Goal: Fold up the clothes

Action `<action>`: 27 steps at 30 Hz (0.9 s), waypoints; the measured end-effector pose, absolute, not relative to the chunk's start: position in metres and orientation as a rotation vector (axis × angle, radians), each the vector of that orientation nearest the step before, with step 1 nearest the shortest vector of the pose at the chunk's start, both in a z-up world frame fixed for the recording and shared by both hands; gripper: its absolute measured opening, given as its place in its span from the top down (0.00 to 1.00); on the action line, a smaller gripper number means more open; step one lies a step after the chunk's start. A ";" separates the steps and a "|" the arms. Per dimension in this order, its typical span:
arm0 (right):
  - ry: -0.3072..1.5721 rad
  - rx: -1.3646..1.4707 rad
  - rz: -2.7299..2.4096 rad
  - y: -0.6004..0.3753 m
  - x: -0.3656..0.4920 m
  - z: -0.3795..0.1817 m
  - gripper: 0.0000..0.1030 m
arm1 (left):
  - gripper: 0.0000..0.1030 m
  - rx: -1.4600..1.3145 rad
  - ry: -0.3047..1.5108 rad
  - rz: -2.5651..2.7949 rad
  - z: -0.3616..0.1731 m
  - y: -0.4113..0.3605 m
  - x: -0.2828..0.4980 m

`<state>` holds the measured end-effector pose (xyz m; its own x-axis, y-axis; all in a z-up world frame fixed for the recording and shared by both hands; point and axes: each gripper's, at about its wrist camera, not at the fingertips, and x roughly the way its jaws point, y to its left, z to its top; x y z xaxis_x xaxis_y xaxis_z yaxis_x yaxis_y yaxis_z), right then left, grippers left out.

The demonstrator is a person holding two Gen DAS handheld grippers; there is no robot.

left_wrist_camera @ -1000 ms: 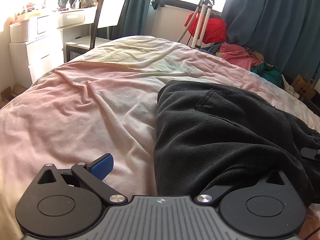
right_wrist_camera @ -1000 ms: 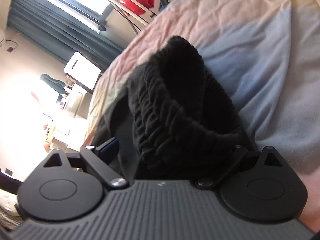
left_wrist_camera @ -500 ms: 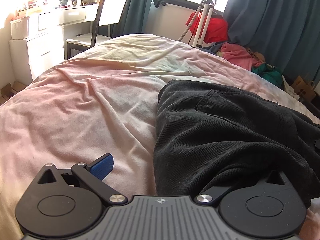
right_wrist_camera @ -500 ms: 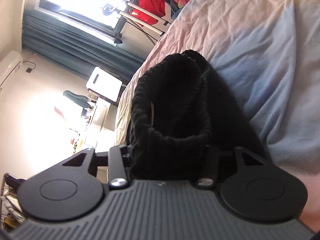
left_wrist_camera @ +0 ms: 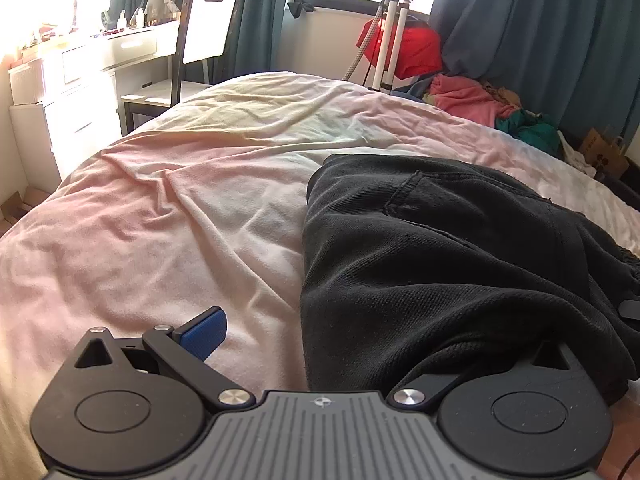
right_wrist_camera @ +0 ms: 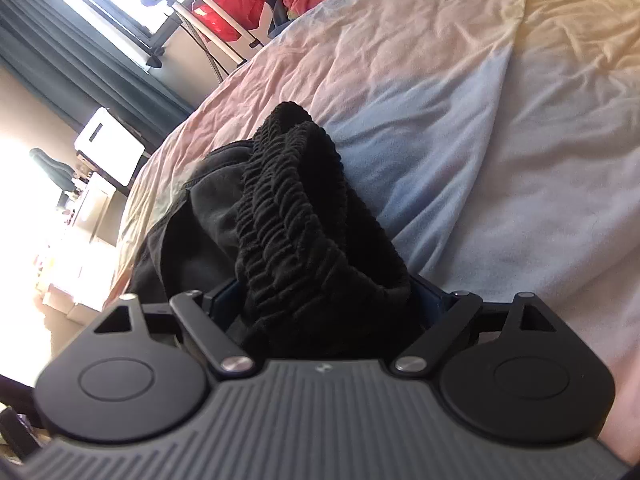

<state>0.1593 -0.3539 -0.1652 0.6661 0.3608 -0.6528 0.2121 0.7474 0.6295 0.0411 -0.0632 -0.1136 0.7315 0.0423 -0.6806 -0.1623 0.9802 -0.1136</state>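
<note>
Black shorts (left_wrist_camera: 440, 264) lie on the pastel bedsheet (left_wrist_camera: 180, 220), back pocket up, at the right of the left wrist view. My left gripper (left_wrist_camera: 320, 344) is open: its blue left fingertip (left_wrist_camera: 202, 334) rests on the sheet, and the right finger is hidden under the shorts' near edge. In the right wrist view, the shorts' ribbed elastic waistband (right_wrist_camera: 292, 224) is bunched between the fingers of my right gripper (right_wrist_camera: 324, 308), which is partly open around it, tilted over the sheet (right_wrist_camera: 500, 140).
A white dresser (left_wrist_camera: 80, 80) and chair (left_wrist_camera: 200, 52) stand beyond the bed at the left. A steamer stand (left_wrist_camera: 388, 32), red bag (left_wrist_camera: 408, 48) and a pile of clothes (left_wrist_camera: 480, 100) sit by the curtains at the far right.
The right gripper closed on the waistband half a second ago and has now widened again, turning and lowering toward the sheet. The left gripper has stayed open with little movement.
</note>
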 end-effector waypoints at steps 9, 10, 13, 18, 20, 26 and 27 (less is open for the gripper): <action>0.927 0.894 0.120 -0.362 0.165 -0.196 0.02 | 0.00 -0.182 0.764 0.105 -0.115 -0.061 0.044; 0.931 0.927 0.132 -0.364 0.166 -0.198 0.00 | 0.00 -0.187 0.766 0.106 -0.115 -0.060 0.044; 0.897 0.969 0.184 -0.362 0.166 -0.191 0.00 | 0.00 -0.203 0.772 0.107 -0.115 -0.058 0.045; 0.736 0.920 0.333 -0.350 0.150 -0.154 0.00 | 0.00 -0.257 0.792 0.116 -0.118 -0.050 0.047; 0.688 0.929 0.371 -0.350 0.147 -0.145 0.00 | 0.00 -0.287 0.805 0.111 -0.120 -0.046 0.049; 0.850 0.860 0.234 -0.342 0.167 -0.180 0.00 | 0.01 -0.245 0.862 0.065 -0.121 -0.052 0.052; 0.863 0.831 0.221 -0.338 0.169 -0.183 0.05 | 0.01 -0.243 0.877 0.049 -0.119 -0.052 0.051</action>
